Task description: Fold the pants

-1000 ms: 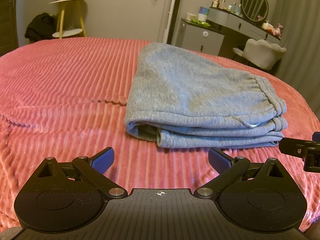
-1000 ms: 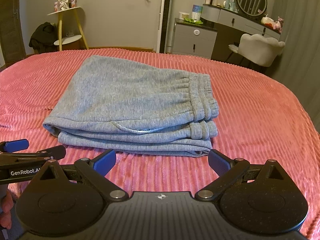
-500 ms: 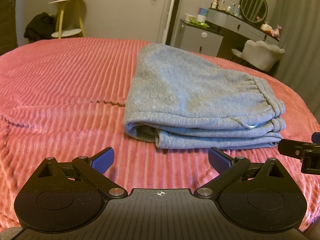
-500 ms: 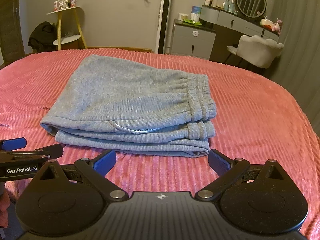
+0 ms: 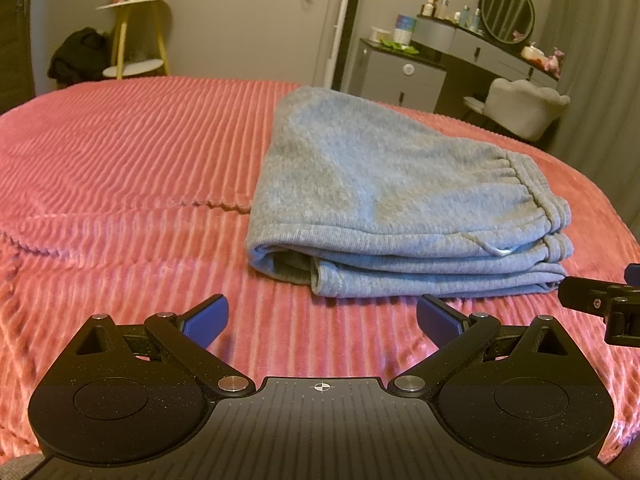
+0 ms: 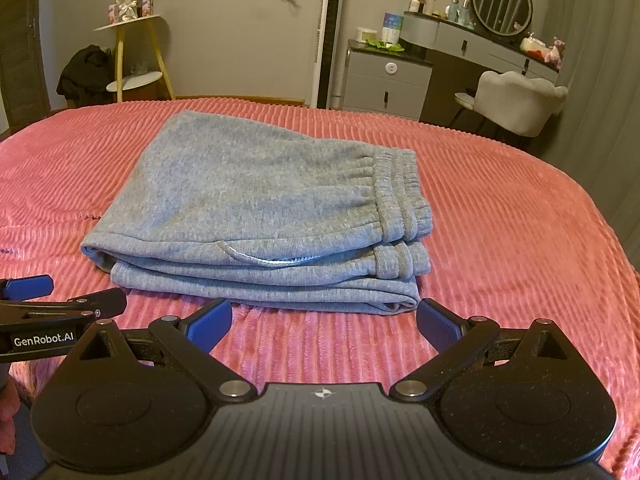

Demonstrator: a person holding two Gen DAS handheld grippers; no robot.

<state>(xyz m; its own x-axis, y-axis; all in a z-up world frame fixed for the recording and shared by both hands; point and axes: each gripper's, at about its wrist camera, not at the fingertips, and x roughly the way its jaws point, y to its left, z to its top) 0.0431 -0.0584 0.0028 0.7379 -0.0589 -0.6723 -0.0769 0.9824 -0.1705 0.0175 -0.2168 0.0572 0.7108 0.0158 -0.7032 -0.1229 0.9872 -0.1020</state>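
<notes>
Far left, past the bed's [image 6: 520, 216] back edge, a yellow-legged shelf [image 6: 136, 52] stands by the wall with a dark garment [image 6: 86, 70] heaped beside it. The left half of the pink ribbed cover [image 5: 120, 168] lies bare from that edge to the near one, apart from a wavy seam [image 5: 208, 204] running up to the pants [image 5: 384, 200].

The left tongs [image 5: 322, 318] hover low over the cover with blue pads [image 5: 208, 318] spread wide and nothing between them; the pants' near left corner sits just ahead and right of them. In the right wrist view the left tongs [image 6: 60, 304] show side-on at the left border, close to the pants' left corner but apart from it.

The pants [image 6: 264, 204] lie folded in a flat grey stack in the middle of the bed, folded edge toward the cameras, waistband [image 6: 400, 196] on the right, a pale drawstring loop [image 6: 276, 260] showing on the front.

The right tongs [image 6: 324, 320] are also spread wide and empty, just short of the stack's near edge, their right pad [image 6: 440, 324] near its right corner. Right of the waistband the cover runs bare to the bed's rounded right edge.

Beyond that edge stand a grey cabinet [image 6: 388, 80], a vanity with a round mirror [image 6: 502, 2], and a white chair [image 6: 520, 98].
</notes>
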